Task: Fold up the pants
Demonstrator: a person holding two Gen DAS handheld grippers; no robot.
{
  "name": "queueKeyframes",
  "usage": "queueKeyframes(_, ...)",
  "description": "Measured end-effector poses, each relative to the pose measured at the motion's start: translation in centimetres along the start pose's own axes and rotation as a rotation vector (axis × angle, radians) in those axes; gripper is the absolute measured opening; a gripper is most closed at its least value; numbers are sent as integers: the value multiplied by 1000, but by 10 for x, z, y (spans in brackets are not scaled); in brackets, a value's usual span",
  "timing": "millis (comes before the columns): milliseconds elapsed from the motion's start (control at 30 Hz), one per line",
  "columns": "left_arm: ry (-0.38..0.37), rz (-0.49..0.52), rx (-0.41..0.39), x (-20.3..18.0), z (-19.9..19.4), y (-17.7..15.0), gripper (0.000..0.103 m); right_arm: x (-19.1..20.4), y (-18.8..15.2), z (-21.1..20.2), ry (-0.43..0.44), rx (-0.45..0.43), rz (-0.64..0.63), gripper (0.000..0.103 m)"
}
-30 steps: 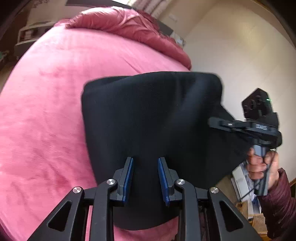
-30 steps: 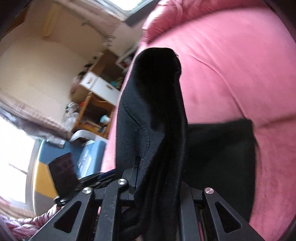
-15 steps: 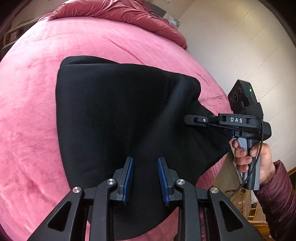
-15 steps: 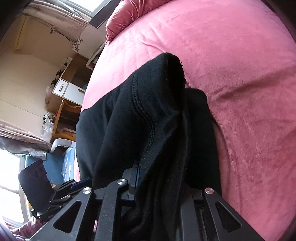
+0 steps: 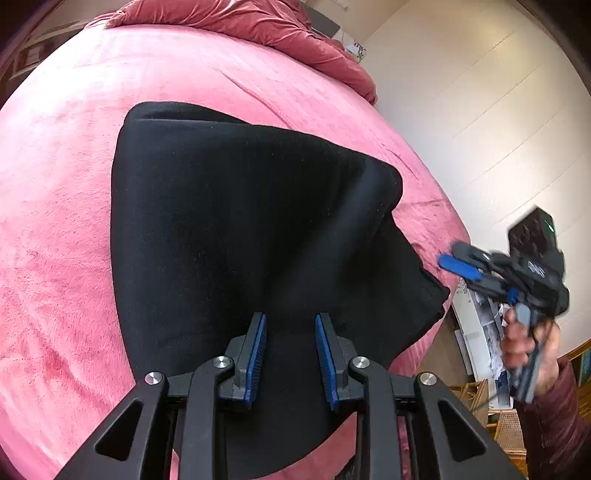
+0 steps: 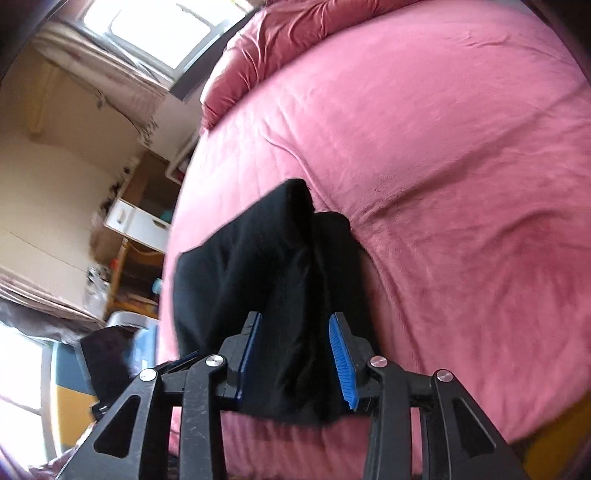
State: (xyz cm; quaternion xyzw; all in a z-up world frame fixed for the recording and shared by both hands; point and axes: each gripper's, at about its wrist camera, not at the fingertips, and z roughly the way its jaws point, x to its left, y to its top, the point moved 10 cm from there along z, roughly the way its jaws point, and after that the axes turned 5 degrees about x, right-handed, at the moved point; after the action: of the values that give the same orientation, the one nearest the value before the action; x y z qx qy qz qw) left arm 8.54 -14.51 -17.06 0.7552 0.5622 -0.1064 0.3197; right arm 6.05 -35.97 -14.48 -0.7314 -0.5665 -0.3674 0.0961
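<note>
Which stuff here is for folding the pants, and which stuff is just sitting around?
For the job:
- black pants, folded over on the bed
- pink bedspread under them
- left gripper, jaws apart over the pants
- right gripper, opening, clear of the cloth

Just lying about:
- bunched red duvet
- white drawer unit
- wooden shelf

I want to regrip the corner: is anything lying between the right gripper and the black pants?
Nothing visible does. The right gripper, its jaws opening, sits just off the corner of the pants, with only bare pink bed cover between them.
</note>
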Motion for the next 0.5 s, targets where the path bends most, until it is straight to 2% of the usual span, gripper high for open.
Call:
queueKeyframes(133,5,6,-15,-2,-4,-1,27,5,-26,-7,8,40,-3,39)
queueKeyframes(300,16,34,-37,-5,-22,-7,27,8,-46,15,-20,69,24,39)
queueKeyframes(333,18,39,-41,-5,-25,-8,27,8,-46,19,-30,65,32,36)
queueKeyframes(400,24,41,-49,-5,-30,-10,27,4,-42,25,-64,53,40,16)
queueKeyframes(433,24,38,-55,-4,-32,-11,27,2,-40,26,-83,48,37,9)
queueKeyframes(500,27,27,-72,-1,-38,-12,27,5,-41,23,-89,42,12,9)
